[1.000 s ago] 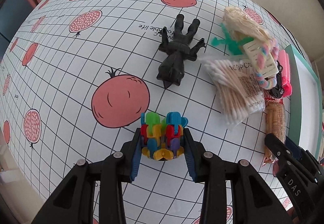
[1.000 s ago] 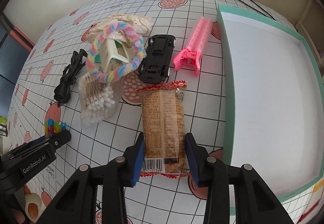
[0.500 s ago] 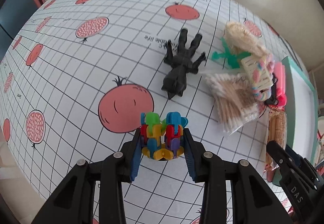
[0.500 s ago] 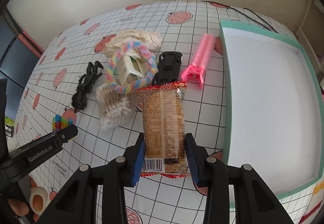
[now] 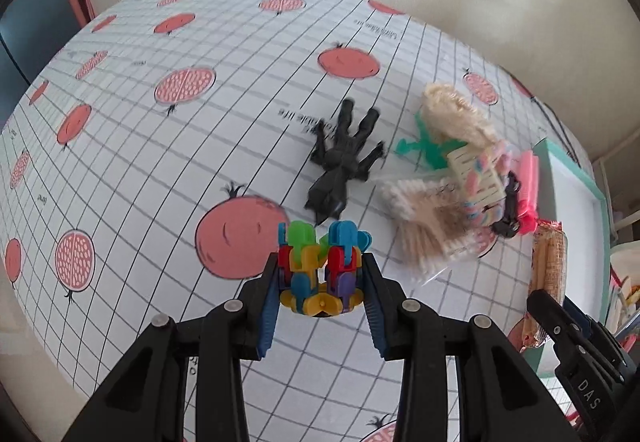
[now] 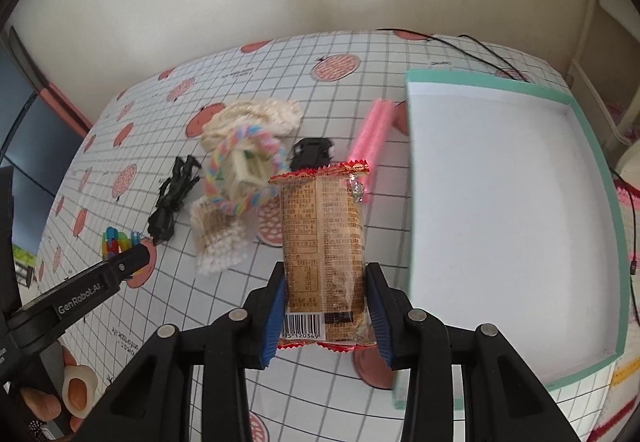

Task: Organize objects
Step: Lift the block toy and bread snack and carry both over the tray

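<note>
Between the blue pads of the left gripper (image 5: 322, 284) sat a multicoloured interlocking block toy (image 5: 322, 266), pinched above the pomegranate-print tablecloth (image 5: 160, 162). From the right wrist, the right gripper (image 6: 325, 308) clamped a wrapped snack bar (image 6: 322, 242) left of the teal-rimmed box (image 6: 612, 202).

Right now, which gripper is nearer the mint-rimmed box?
Right. The right gripper, shut on the snack packet, hangs just beside the box. The left gripper, shut on the colourful block toy, is beyond the clutter pile.
</note>
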`<state>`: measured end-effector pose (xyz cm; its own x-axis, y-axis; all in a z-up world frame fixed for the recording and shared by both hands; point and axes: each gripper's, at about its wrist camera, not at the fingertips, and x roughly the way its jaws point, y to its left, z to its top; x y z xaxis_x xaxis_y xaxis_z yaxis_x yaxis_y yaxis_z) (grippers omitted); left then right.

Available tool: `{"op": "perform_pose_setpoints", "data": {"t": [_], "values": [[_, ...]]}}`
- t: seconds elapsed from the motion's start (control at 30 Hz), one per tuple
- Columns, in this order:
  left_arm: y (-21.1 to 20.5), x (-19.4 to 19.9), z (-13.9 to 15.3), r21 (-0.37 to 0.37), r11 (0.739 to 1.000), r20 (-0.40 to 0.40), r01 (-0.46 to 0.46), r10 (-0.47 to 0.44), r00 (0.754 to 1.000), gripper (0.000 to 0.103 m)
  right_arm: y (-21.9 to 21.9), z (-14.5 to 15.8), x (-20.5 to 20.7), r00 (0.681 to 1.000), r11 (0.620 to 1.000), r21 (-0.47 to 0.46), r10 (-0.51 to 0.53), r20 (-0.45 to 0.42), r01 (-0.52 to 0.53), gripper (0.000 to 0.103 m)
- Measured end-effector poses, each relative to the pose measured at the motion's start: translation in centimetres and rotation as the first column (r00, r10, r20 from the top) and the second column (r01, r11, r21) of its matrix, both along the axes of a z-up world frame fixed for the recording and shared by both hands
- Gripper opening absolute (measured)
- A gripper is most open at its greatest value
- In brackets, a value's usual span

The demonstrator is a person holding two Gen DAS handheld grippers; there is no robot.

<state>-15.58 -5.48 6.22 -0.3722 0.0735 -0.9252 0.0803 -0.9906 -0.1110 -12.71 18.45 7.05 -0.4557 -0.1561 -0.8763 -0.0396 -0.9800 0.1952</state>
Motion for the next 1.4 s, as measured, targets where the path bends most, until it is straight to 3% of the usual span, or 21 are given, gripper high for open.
{"op": "perform_pose_setpoints", "data": {"t": [0.33,0.63,0.93,1.4], "values": [[7.4,1.2,2.4,0.044,0.991,-0.097,0.127,-0.122,0.988,0.039,7.9,0.5,1.7,0.980,0.981,-0.044,-0.193,-0.045,0.191,0.040],[15.3,2.0,3.5,0.044,0.961,-0.142,0.274,-0.266,0.954,0.039,14.2,0.4,2.8,0.941,0.944,-0.062,-0.328,-0.086,0.324,0.040],[21.5,1.9,2.3,0.057,0.929,-0.142,0.366,-0.356,0.924,0.040,17.6,0.0,3.3,0.926,0.933,-0.010,-0.360,-0.115,0.361,0.040],[25.2,0.0,-0.4,0.071,0.902,-0.125,0.425,-0.415,0.901,0.040,18.7,-1.8,1.5,0.932,0.935,0.036,-0.347,-0.109,0.352,0.040]]}}
